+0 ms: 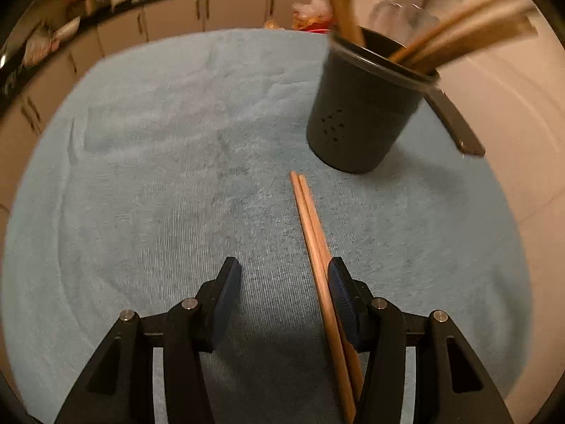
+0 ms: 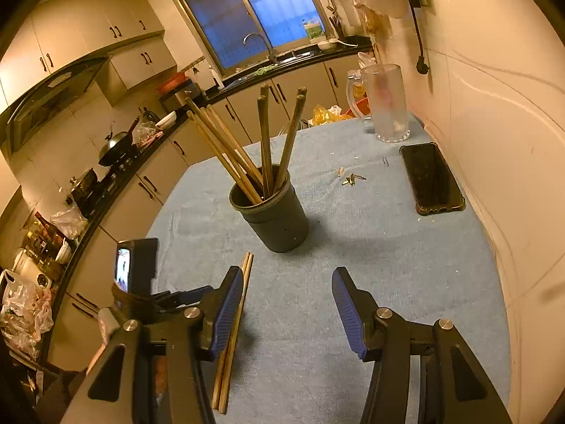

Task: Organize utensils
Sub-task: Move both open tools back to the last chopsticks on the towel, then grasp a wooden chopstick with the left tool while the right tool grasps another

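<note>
Lying side by side on the blue towel (image 1: 141,176) that covers the bench, a pair of wooden chopsticks (image 1: 310,219) points toward the dark utensil holder (image 1: 360,116), tips just short of its base. The left gripper (image 1: 284,272) has its fingers spread, the chopsticks running along the inner face of its right finger (image 1: 339,289); the other finger stands well apart from them, so nothing is pinched. The right gripper (image 2: 287,282) likewise has its fingers spread over bare towel, with the same pair of chopsticks (image 2: 236,318) passing just outside its left finger (image 2: 229,304). The utensil holder (image 2: 279,219) stands upright, holding several more chopsticks (image 2: 247,148). Beyond it lie a black phone (image 2: 432,178) and a frosted glass mug (image 2: 385,102).
</note>
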`<state>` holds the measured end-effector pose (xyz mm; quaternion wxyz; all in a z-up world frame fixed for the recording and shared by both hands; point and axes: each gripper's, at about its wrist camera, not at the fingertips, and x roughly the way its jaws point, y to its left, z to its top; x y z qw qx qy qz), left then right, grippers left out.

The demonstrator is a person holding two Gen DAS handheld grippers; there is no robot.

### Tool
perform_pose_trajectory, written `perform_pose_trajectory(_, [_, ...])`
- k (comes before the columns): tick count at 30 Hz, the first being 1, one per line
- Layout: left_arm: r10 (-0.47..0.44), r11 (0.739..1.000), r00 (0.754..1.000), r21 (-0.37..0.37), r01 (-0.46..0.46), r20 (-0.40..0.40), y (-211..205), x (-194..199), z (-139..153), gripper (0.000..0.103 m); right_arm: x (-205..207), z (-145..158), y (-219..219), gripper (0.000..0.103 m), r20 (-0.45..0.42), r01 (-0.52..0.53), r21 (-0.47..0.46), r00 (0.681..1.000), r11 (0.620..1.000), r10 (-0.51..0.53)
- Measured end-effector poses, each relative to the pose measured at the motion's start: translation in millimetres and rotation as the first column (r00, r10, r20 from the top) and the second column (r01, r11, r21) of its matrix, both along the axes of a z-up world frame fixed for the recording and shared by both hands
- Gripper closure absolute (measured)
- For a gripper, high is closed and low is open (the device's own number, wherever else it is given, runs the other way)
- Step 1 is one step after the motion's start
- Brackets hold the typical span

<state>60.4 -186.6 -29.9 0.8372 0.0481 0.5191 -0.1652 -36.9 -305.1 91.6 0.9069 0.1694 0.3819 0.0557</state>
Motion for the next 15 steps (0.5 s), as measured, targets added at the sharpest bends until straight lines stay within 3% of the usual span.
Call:
perform_pose_trajectory(3, [0.001, 0.999, 1.0, 0.032, -0.001, 0.003, 1, 1, 0, 0.05, 2, 0, 0, 0.047, -0.006, -0.001, -0.002, 1.0, 1.0, 0.001])
perform_pose_trajectory(5, [-0.019, 0.994, 1.0, 0.112, 0.016, 0.025, 3, -1, -3, 0.061, 5, -2, 2, 0.047, -0.013, -0.005, -0.004, 1.0, 1.0, 0.005])
perform_pose_trajectory(6, [-0.031, 0.993, 0.999, 0.117, 0.027, 0.033, 6, -2, -2, 0.061, 6, -3, 4, 0.047, -0.018, -0.008, -0.004, 1.0, 1.0, 0.007])
perform_pose_trajectory(7, [-0.033, 0.994, 0.999, 0.106, 0.03, 0.027, 10, -2, -2, 0.062, 8, -5, 6, 0.047, -0.024, -0.013, -0.003, 1.0, 1.0, 0.013])
perform_pose_trajectory(9, [-0.023, 0.994, 1.0, 0.103, 0.022, 0.013, 21, -2, -1, 0.08, 15, -10, 14, 0.047, -0.037, -0.037, -0.003, 0.999, 0.999, 0.036])
perform_pose_trajectory(11, [-0.019, 0.996, 1.0, 0.091, 0.019, 0.001, 33, -1, 0, 0.089, 25, -19, 24, 0.047, -0.063, -0.063, -0.004, 0.996, 0.998, 0.063])
perform_pose_trajectory(15, [-0.03, 0.999, 0.999, 0.03, 0.031, -0.042, 63, -6, -1, 0.094, 50, -40, 50, 0.047, -0.117, -0.122, 0.01, 0.986, 0.993, 0.122])
